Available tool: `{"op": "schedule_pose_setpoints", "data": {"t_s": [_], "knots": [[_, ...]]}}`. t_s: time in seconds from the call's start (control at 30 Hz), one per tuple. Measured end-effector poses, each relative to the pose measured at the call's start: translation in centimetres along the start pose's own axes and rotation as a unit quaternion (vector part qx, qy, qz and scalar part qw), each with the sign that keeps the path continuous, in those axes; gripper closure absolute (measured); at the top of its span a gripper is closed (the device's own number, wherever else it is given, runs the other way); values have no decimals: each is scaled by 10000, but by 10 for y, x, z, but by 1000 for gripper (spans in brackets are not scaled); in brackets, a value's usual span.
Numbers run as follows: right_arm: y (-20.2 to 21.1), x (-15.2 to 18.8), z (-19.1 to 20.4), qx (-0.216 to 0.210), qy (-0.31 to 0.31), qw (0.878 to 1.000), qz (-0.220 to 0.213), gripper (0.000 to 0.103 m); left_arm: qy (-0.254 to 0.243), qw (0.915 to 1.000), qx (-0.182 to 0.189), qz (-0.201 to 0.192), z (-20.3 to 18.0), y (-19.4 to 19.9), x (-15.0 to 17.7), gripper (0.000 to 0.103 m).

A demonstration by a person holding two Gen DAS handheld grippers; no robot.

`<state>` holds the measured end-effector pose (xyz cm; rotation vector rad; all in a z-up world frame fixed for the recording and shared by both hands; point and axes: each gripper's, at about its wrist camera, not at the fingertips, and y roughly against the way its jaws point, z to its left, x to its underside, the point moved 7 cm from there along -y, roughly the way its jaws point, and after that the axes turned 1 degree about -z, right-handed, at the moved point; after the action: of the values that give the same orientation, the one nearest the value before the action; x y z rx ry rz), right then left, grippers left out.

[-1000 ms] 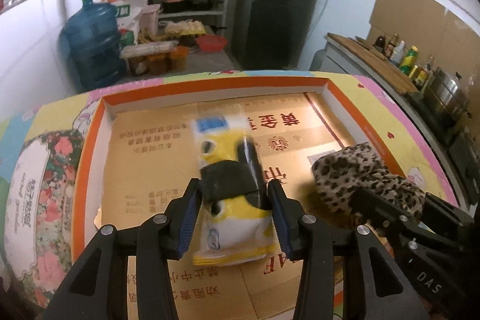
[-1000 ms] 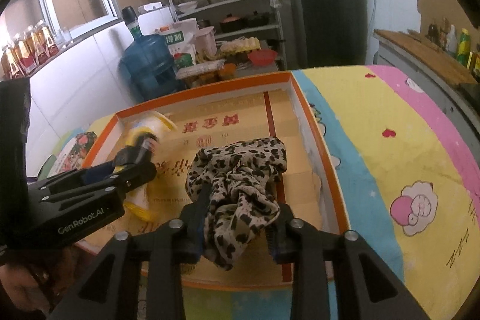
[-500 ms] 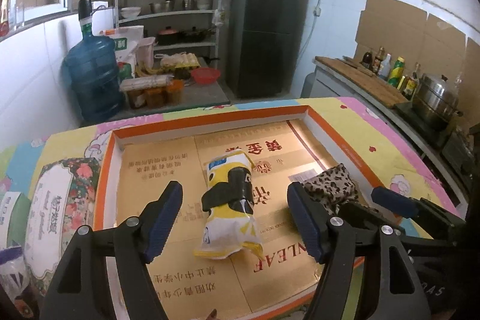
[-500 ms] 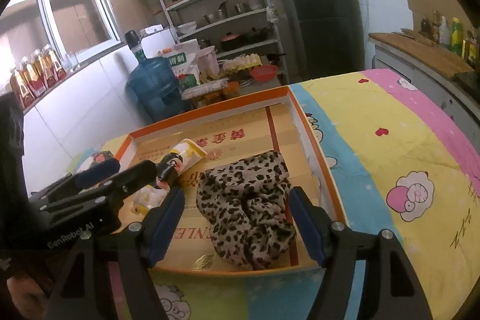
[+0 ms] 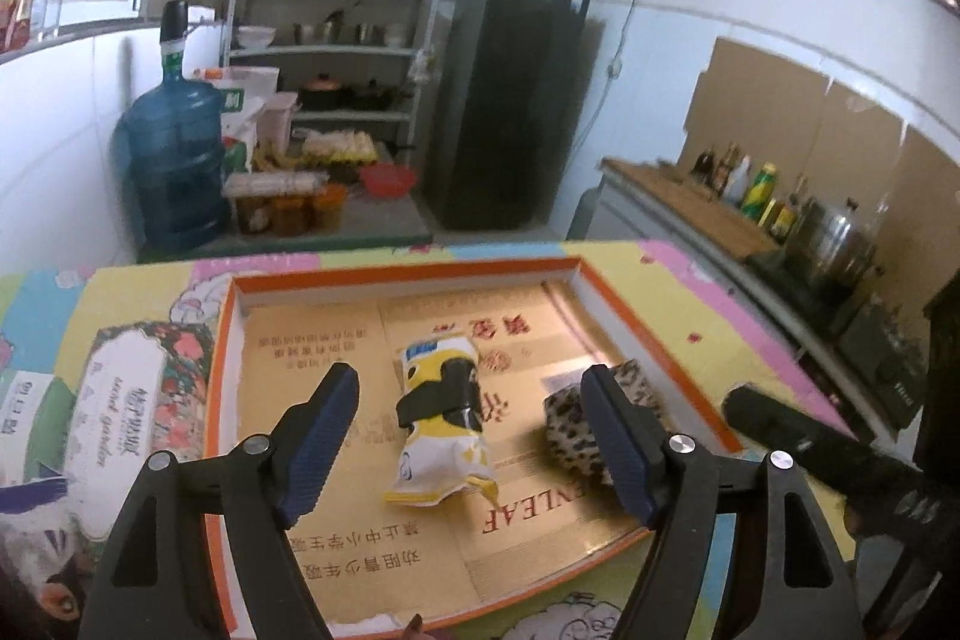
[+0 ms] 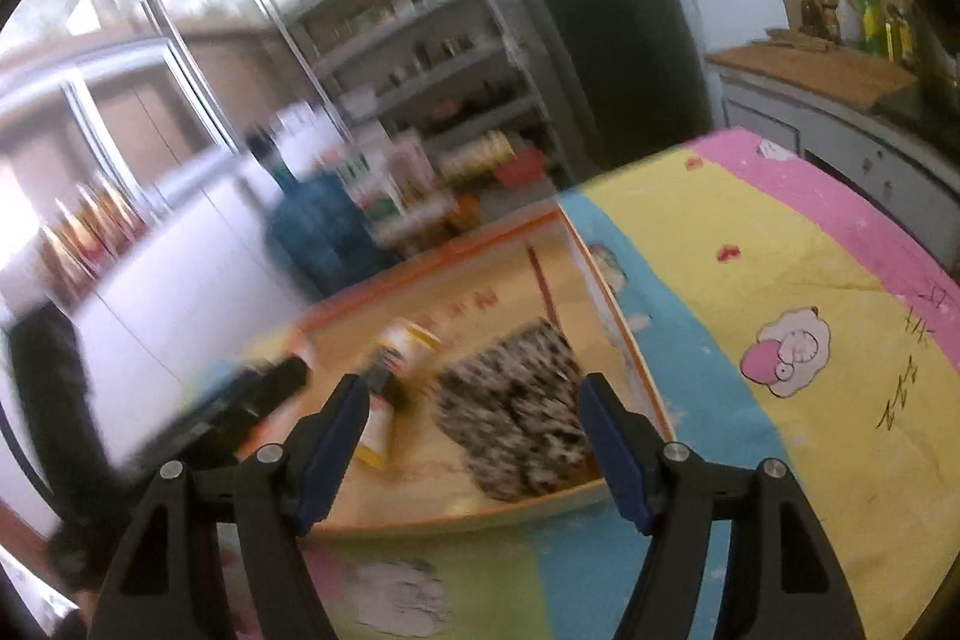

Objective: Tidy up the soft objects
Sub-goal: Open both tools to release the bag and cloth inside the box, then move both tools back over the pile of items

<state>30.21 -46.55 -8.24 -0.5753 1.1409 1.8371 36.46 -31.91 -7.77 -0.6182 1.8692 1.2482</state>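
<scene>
Here the left tool (image 5: 468,451) hangs with its jaws spread wide and empty above the orange-rimmed box (image 5: 657,346). Between and beyond its blue pads (image 5: 318,439) a yellow snack packet (image 5: 441,427) lies flat on the box floor, with the leopard-print cloth (image 5: 570,421) bunched just to its right. The right tool (image 6: 471,451) is likewise spread and holds nothing; its blurred view shows both things in the box, which sits on the cartoon-print bedsheet (image 6: 780,280).
</scene>
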Motion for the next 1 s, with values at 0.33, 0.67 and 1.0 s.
{"op": "schedule_pose_setpoints", "data": {"t_s": [0.33,0.67,1.0], "knots": [[69,12,56,241,1251,9870,-982,12,-214,9993,9,-297,6,72,-1,25],[103,67,115,911,2082,9658,-1250,12,-219,9934,-293,-1084,45,172,20,25],[126,116,179,520,2312,9624,-1327,12,-474,9869,-672,-1387,83,244,48,25]]}}
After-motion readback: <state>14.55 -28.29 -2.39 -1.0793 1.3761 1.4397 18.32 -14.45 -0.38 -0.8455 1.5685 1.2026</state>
